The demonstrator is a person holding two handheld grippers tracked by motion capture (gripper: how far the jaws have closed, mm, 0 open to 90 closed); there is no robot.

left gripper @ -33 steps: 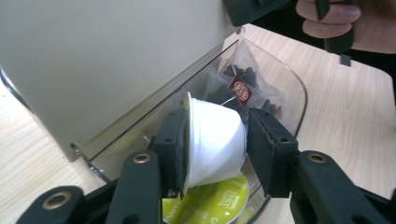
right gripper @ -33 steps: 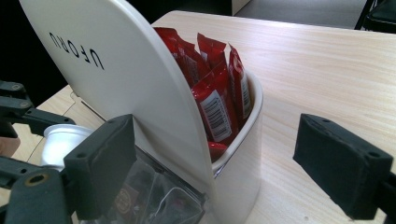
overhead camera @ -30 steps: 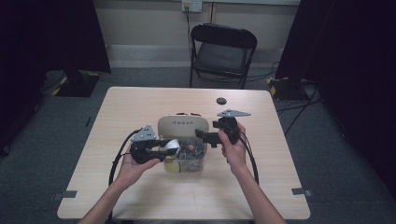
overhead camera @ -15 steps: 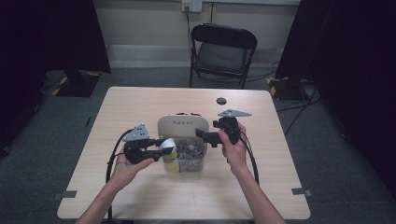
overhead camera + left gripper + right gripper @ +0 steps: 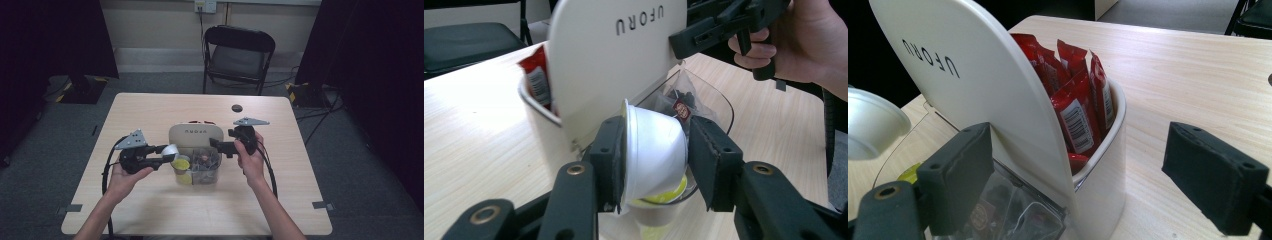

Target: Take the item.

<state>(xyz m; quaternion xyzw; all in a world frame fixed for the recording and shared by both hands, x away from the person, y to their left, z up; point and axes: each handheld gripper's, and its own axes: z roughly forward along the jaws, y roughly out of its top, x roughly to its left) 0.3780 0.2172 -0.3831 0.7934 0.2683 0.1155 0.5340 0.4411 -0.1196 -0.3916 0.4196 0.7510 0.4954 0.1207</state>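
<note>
A compartmented box stands mid-table with its white lid (image 5: 195, 135) raised, "UFORU" printed on it (image 5: 624, 45) (image 5: 973, 85). Red packets (image 5: 1078, 100) (image 5: 536, 75) fill the white rear section. The clear front section (image 5: 202, 170) holds tea bags (image 5: 681, 107) and yellow-topped cups (image 5: 181, 164) (image 5: 664, 192). My left gripper (image 5: 167, 154) (image 5: 654, 165) is shut on a small white cup (image 5: 170, 150) (image 5: 654, 150), tipped on its side just above the front left compartment. My right gripper (image 5: 216, 145) (image 5: 1085, 165) is open at the box's right side, its jaws astride the lid's edge without pinching it.
A small black round object (image 5: 236, 108) lies on the table's far side, right of centre. A black folding chair (image 5: 239, 55) stands beyond the far edge. Cables trail from both grippers toward me. Bare wood (image 5: 150, 115) surrounds the box.
My left gripper has drawn a little to the left with the white cup, away from over the box's middle. The right gripper has stayed in place.
</note>
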